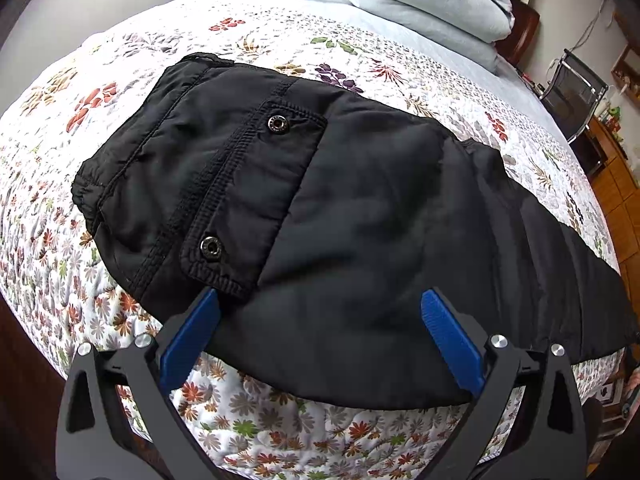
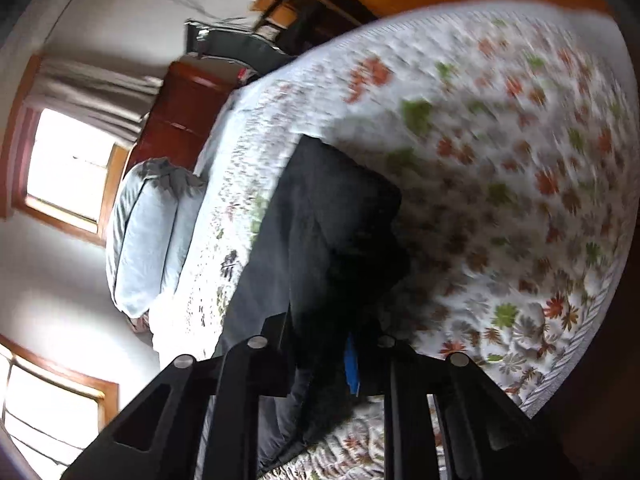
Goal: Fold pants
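A: Where are the pants (image 1: 320, 216) lying?

B: Spread flat on the bed (image 1: 132, 44), on its flowered quilt (image 1: 280, 432), straight ahead of the left tongs (image 1: 319, 304). The waistband end lies off to the far left of those tongs, and the legs run away to their right.

A: And how do the left tongs stand?

B: Wide apart, gripping nothing. Both blue pads (image 1: 188, 340) hover above the near edge of the black cloth, one on either side of a broad stretch of it. The left pad's tip sits just by the corner of a pocket flap (image 1: 256, 184), which carries two metal snaps (image 1: 277, 123).

A: The right tongs?

B: The right tongs (image 2: 340, 364) are drawn nearly together and clamped on a bunch of the black pants (image 2: 332, 240). The cloth fills the narrow gap between them, and only a sliver of one blue pad (image 2: 352, 368) shows past the fabric. That view is rolled sideways and blurred.

A: Anything else nearby?

B: A pale blue pillow (image 1: 432, 4) sits at the head of the bed, well beyond the left tongs and to their right. In the right tongs' view the same pillow (image 2: 148, 240) is to the left, with a bright window (image 2: 72, 164) further left still.
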Demonstrator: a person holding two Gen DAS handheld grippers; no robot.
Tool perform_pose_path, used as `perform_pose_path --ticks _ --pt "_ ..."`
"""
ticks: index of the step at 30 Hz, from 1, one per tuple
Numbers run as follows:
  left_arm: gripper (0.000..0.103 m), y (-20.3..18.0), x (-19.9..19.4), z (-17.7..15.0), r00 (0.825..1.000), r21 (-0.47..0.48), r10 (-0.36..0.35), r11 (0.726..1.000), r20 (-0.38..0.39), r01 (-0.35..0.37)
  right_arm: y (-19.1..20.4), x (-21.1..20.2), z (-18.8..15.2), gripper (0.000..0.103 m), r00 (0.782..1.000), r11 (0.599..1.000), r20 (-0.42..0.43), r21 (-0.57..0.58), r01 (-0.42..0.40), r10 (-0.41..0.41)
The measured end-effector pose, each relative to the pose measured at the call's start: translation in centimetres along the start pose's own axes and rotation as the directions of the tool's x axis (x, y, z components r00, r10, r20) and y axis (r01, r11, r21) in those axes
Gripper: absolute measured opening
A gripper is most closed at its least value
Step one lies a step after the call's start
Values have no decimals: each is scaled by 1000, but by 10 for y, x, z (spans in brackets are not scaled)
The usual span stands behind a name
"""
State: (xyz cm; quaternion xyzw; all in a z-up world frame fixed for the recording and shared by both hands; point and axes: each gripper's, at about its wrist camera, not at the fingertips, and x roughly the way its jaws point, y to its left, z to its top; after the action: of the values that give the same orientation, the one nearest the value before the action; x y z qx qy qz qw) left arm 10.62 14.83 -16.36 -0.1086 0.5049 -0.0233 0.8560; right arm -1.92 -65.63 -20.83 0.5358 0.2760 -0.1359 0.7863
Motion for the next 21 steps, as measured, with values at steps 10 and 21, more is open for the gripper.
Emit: perform_pose_path --ticks 10,21 --pt "100 11 -6 -1 998 -32 -62 997 15 63 112 -35 -20 17 995 951 98 -307 40 -11" --pt "100 23 -8 -3 990 -89 -136 986 32 138 249 -59 -82 17 985 818 105 -573 -54 138"
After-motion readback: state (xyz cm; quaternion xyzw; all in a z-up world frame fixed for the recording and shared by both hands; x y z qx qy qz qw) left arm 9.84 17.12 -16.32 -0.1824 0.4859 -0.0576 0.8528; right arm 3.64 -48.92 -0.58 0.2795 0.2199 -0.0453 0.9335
